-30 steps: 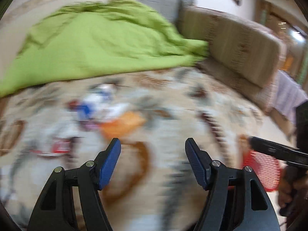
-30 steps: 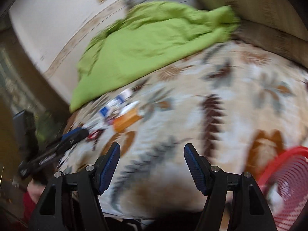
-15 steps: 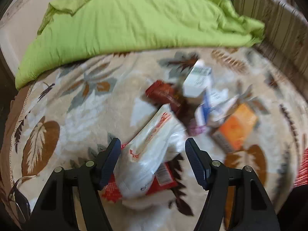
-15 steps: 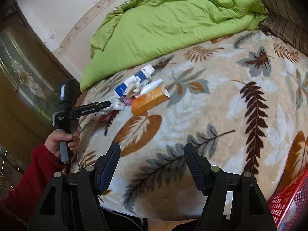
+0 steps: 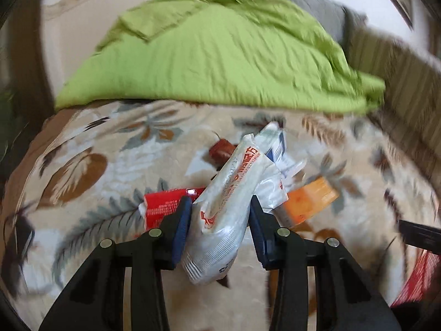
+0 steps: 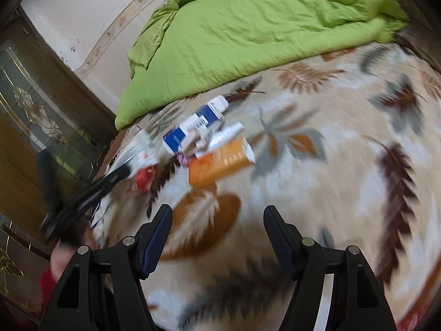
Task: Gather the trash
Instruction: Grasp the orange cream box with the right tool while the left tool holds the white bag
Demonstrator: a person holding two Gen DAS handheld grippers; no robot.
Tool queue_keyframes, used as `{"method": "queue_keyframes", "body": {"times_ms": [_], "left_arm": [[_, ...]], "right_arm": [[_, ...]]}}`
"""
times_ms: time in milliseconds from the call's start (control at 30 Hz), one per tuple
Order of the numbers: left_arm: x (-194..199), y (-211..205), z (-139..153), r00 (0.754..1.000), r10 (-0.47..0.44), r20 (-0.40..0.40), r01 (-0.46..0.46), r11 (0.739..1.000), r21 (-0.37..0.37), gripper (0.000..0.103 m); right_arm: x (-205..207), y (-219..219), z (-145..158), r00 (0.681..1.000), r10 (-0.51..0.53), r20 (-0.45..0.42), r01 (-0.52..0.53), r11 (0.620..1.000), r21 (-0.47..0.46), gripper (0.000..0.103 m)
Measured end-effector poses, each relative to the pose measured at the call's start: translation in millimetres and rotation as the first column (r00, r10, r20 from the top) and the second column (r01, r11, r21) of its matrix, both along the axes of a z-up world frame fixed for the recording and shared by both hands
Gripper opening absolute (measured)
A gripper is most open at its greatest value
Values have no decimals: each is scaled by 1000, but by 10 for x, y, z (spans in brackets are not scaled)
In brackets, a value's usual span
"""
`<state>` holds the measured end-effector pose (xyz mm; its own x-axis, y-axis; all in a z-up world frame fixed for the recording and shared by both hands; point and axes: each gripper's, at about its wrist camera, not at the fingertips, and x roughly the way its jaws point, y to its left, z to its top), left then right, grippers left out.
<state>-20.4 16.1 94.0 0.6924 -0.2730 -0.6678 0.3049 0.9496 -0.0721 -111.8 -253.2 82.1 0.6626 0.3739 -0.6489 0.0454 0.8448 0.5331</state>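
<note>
Over leaf-print blanket (image 5: 91, 165), left claw (image 5: 219, 218) grips silver wrapper (image 5: 231, 204).

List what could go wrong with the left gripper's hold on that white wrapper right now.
1. The left gripper pinches the white wrapper near its lower end; the long upper part sticks out, so it may flop or slide free.
2. The wrapper overlaps the red packet and lies near the orange box, so lifting might drag them along.
3. The pictures are blurred by motion; a fast swing could shake the slick wrapper loose.
</note>
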Motion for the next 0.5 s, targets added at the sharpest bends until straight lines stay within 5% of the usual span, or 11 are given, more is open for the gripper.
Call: {"method": "queue_keyframes", "body": {"times_ms": [267,500], "left_arm": [[-221,-22,-60,996,50,69,-47,998,-44,40],[-46,251,-183,993,109,56,-107,994,-26,40]], "right_arm": [[1328,-64,-365,998,-25,-58,26,1000,14,40],[1357,53,-539,990,55,-127,-42,994,103,39]]}}
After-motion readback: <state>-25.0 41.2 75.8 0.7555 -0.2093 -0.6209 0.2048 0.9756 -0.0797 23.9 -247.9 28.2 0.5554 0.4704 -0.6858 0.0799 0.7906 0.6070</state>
